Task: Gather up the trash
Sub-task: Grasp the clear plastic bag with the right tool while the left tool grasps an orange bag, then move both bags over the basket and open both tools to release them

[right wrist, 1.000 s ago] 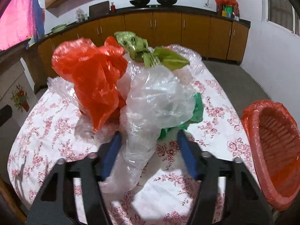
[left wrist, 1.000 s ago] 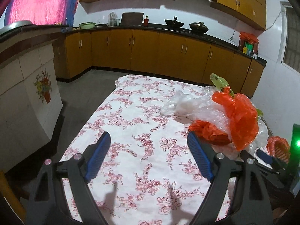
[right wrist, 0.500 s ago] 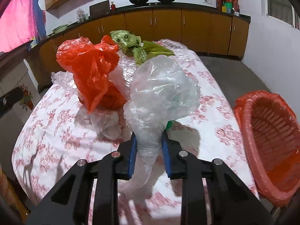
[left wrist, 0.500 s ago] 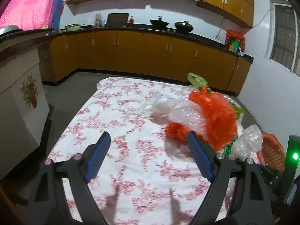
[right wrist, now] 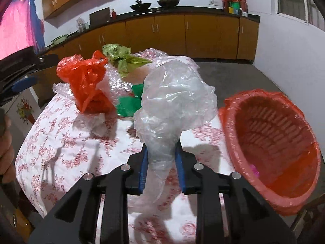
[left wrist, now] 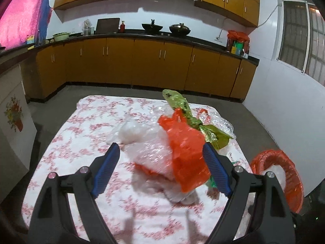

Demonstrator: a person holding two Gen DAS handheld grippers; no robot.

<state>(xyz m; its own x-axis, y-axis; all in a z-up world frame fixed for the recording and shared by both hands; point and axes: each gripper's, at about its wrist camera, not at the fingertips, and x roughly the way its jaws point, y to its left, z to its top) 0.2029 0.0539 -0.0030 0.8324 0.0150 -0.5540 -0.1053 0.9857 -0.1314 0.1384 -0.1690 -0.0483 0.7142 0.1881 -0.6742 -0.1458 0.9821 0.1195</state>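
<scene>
Since a second ago, the right gripper (right wrist: 161, 166) has closed on the clear plastic bag (right wrist: 174, 97) and lifted it off the table (right wrist: 61, 138), while the left gripper (left wrist: 160, 170) has advanced toward the pile. Right jaws are pinched on the bag's twisted neck; the bulk balloons above the fingers and a loose tail hangs below. Left jaws are spread wide, framing the orange bag (left wrist: 186, 154) without touching it. Beyond it lie bubble wrap (left wrist: 150, 148) and a green wrapper (left wrist: 182, 109). The orange basket (right wrist: 272, 146), lined with film, stands just right of the held bag, past the table edge.

Procedure, as judged: keep the pinch firm, carry the bag rightward until its bulk and tail are over the basket mouth, then release. Releasing early would likely drape the tail over the rim.
</scene>
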